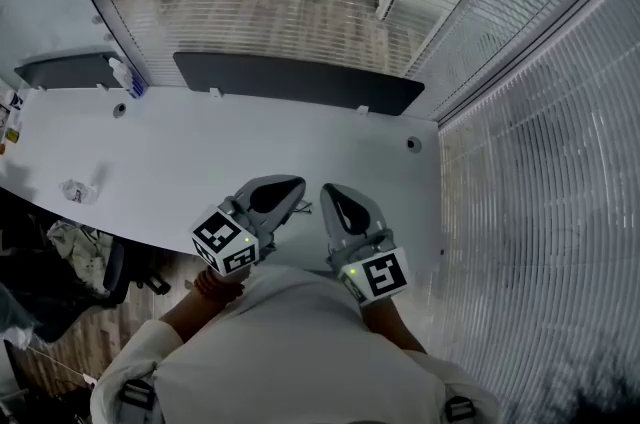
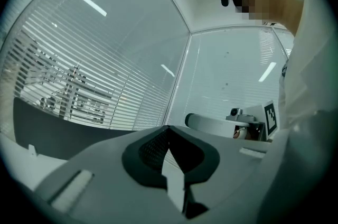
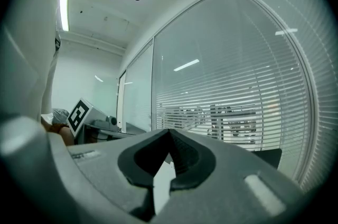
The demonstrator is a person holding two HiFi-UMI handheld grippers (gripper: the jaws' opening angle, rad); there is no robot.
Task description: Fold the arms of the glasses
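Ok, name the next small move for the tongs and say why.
Probably open both: the left gripper and right gripper have tongs shut on nothing, held level over the near edge of the white table, so neither could take hold of anything yet.

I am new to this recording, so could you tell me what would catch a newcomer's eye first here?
Two grey grippers with marker cubes, the left gripper and the right gripper, both shut and empty, are held side by side near the person's body over the white desk. Slatted blinds fill the glass walls beyond; a dark panel lines the desk's far edge.
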